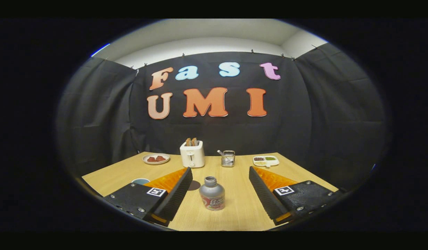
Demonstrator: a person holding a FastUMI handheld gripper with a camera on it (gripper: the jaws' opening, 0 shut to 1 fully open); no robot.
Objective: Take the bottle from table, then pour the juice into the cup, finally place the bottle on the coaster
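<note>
A small silver bottle (212,197) with a red and white label and no cap stands upright on the wooden table (235,215). It sits between my two black fingers, closer to the left one, touching neither. My gripper (221,172) is open wide. A dark round coaster (194,185) lies just left of the bottle, partly hidden by the left finger (175,194). A blue cup (140,181) peeks out beyond the left finger, at the table's left side.
At the table's far edge stand a white toaster (192,154) with toast, a plate (156,158) of red food to its left, a metal holder (228,158) and a white divided dish (265,160) to the right.
</note>
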